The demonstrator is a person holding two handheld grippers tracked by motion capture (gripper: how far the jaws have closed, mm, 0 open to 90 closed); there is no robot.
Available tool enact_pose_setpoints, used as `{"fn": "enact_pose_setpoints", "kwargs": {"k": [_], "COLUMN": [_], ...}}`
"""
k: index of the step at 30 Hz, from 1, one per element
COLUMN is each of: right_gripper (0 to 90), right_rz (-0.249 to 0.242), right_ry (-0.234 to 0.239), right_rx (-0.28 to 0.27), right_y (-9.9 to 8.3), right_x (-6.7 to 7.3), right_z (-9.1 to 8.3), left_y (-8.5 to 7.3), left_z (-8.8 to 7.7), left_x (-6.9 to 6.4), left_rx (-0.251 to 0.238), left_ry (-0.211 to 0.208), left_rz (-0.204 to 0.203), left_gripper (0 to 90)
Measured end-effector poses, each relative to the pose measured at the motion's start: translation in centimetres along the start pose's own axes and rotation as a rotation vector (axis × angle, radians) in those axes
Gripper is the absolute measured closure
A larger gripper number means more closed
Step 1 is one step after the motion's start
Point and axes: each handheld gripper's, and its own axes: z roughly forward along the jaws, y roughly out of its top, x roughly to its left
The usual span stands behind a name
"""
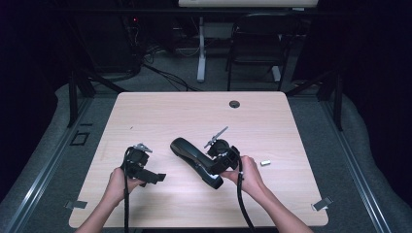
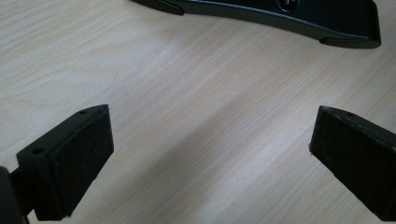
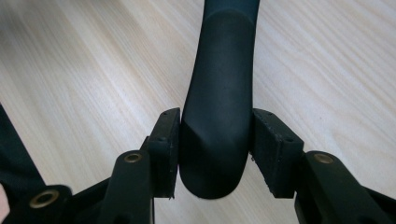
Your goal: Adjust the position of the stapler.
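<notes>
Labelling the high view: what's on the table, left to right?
Left gripper → black curved handset → right gripper, jaws shut on the handset's near end → small white cylinder.

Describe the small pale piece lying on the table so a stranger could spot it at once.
Start at the wooden table and go to its right half. Just right of the right gripper, which is clamped on the curved black handle, lies the small white cylinder. It is the one tiny, pale, loose thing among big black ones.
</notes>
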Motion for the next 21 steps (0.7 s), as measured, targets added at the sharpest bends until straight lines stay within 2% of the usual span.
{"fn": "enact_pose_setpoints", "kwargs": {"k": [1,6,10,14,21], "right_gripper": [53.8,53.7,54.3,55.0,55.6], "right_rz": [-0.01,-0.026,-0.046,-0.047,-0.084], "right_ry": [-0.019,-0.044,-0.067,-0.053,-0.038], "right_rx": [-0.025,-0.015,-0.027,-0.029,-0.007], "right_y": [0.2,0.7,0.6,0.4,0.0], "right_x": [0.3,0.5,0.7,0.2,-0.7], "right_z": [0.2,1.0,1.0,0.8,0.4], "left_y": [0.0,-0.1,-0.1,0.0,0.0], "left_z": [0.0,-0.1,0.0,0.0,-0.1], "left_x": [0.0,0.2,0.3,0.1,-0.1], "left_rx": [0.002,0.001,0.003,0.0,-0.007], "left_ry": [-0.002,-0.006,-0.011,-0.013,-0.021], "left_rz": [0.001,0.0,-0.002,0.002,0.012], "left_gripper": [0.0,0.0,0.0,0.0,0.0]}}
